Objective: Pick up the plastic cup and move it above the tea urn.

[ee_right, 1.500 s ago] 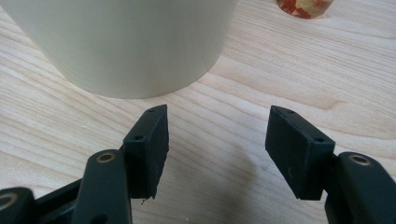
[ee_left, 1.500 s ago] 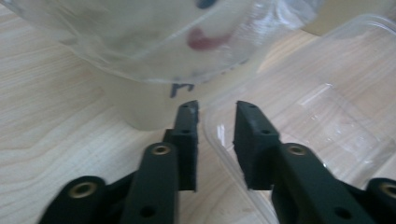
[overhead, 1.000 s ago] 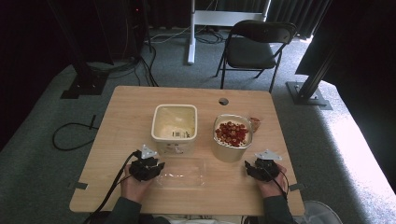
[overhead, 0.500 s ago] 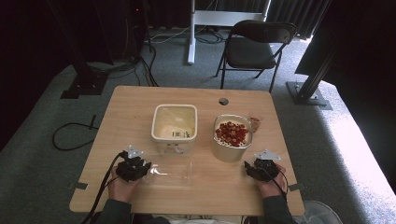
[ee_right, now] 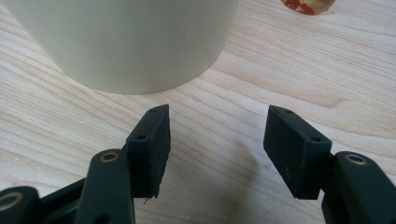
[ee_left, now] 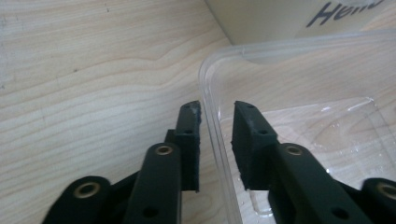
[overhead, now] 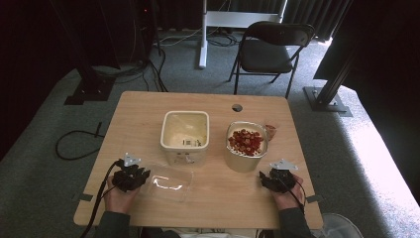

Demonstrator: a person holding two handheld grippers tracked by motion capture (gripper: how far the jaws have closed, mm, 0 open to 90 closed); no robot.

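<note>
A clear plastic container [overhead: 168, 182] lies on the wooden table [overhead: 138, 114] in front of a square cream tub [overhead: 183, 153]. My left gripper [overhead: 143, 176] points right at its left edge. In the left gripper view the left gripper [ee_left: 217, 109] straddles the clear container's [ee_left: 303, 93] rim, one jaw outside and one inside, shut on it. The cream tub [ee_left: 261, 18] stands just beyond. My right gripper [overhead: 265, 178] rests open on the table. In its own view the right gripper [ee_right: 217, 116] holds nothing and faces the wall of a cream pot [ee_right: 126, 42] holding red pieces [overhead: 246, 140].
A small clear cup with red bits [overhead: 271, 131] sits behind the pot, also seen as the cup [ee_right: 308, 5] in the right gripper view. A cable hole [overhead: 237, 107] marks the table's far edge. A folding chair [overhead: 270, 49] stands behind the table.
My left hand has moved left along the near edge, and the clear container has slid left with it. The right hand has stayed where it was.
</note>
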